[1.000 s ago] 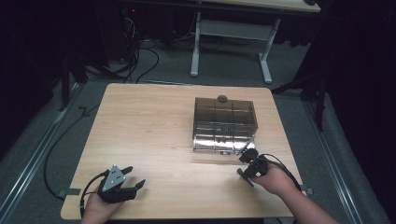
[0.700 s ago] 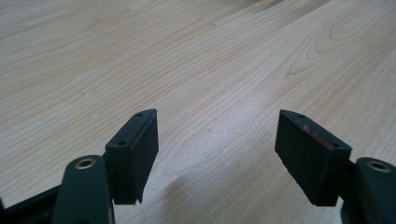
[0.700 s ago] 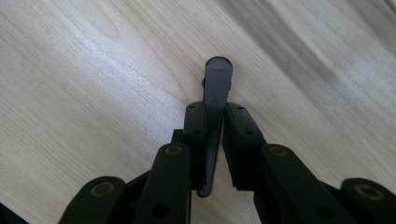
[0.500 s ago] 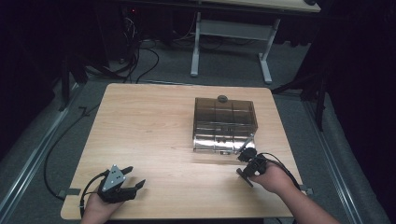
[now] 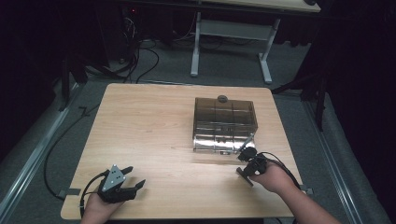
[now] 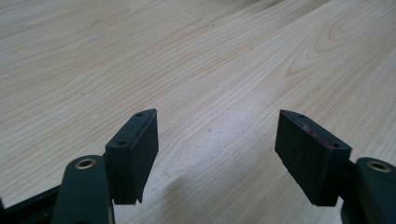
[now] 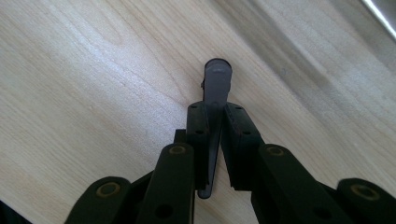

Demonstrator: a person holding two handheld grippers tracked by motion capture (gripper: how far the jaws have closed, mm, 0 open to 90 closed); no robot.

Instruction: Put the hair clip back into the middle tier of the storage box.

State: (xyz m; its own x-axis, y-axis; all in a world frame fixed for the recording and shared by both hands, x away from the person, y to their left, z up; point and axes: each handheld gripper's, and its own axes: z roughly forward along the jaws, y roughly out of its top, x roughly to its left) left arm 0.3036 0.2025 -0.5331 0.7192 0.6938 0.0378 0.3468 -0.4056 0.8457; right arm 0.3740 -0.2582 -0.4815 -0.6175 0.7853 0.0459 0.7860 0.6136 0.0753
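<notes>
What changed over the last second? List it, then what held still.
The right gripper has just been closing its jaws on the thin grey stick between them, beside the smoked plastic box. The left gripper stayed open over the bare wooden table; both hands and the box kept their places.

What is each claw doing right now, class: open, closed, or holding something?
Left claw: open, empty above the table.
Right claw: just been closing, now shut on a thin grey tool.
</notes>
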